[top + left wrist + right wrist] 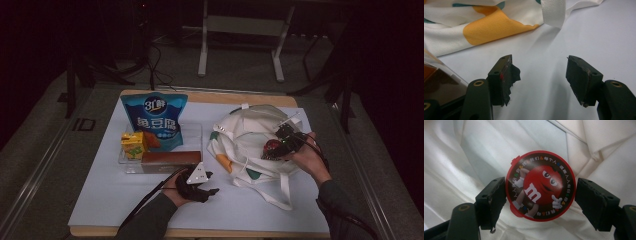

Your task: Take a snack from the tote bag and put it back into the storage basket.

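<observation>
Packing snacks into the white tote bag [260, 145] looks partly done. In the high view, the right gripper [280, 146] sits over the bag at the right of the table, with the red round candy tin [272, 147] under its tip. On the left, the clear tray [125, 162] keeps a blue snack pouch [155, 117], a yellow drink carton [133, 144] and a brown bar [170, 158], so I judge three items remain to move. The left gripper [199, 181] rests near the tray's near right corner, on the white table sheet [110, 195].

The left gripper view adds what the high view cannot: its jaws stand apart with nothing between them, above bare sheet, with the bag's orange patch [491, 27] and a strap [552, 12] just beyond.

The right gripper view shows the tin's printed lid lying on the bag's cloth, between released jaws. The right pad stands clear; whether the left pad brushes the rim I cannot tell.
</observation>
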### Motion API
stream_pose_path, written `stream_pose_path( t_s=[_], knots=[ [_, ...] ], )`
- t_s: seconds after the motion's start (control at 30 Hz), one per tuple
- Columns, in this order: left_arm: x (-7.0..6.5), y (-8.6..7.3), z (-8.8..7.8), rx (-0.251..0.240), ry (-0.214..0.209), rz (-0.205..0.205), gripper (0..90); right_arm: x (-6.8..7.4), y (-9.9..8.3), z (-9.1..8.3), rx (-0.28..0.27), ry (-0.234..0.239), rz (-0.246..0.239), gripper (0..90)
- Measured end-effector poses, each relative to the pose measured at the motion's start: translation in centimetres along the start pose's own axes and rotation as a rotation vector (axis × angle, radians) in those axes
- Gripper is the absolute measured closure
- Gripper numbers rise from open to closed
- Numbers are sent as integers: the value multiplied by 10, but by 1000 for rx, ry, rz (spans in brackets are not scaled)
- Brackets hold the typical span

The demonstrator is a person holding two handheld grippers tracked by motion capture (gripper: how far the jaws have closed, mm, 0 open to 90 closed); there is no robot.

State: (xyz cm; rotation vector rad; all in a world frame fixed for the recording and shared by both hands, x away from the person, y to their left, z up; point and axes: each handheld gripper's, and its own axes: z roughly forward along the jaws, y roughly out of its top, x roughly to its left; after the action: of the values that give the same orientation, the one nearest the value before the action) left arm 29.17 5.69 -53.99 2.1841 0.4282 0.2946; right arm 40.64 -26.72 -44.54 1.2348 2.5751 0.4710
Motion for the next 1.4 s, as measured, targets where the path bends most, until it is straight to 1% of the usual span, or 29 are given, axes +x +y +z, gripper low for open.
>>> stream_pose_path(
  t_s=[0.17,0.37,0.67,0.73,0.87,0.93,1.13,1.4],
  knots=[
    [0,0,0,0,0,1,391,-1,4,4,19,4,-15,244],
    [0,0,0,1,0,2,390,-1,8,7,37,12,-21,243],
    [0,0,0,4,1,3,390,-5,10,13,60,48,-35,242],
    [0,0,0,4,1,2,390,-5,11,14,67,50,-40,241],
    [0,0,0,5,1,5,390,-6,11,17,74,57,-32,239],
    [0,0,0,8,2,7,390,-6,10,19,78,60,-36,238],
    [0,0,0,8,1,7,390,-5,9,23,92,52,-40,239],
    [0,0,0,9,0,6,390,-7,8,29,100,68,-15,246]
  ],
)
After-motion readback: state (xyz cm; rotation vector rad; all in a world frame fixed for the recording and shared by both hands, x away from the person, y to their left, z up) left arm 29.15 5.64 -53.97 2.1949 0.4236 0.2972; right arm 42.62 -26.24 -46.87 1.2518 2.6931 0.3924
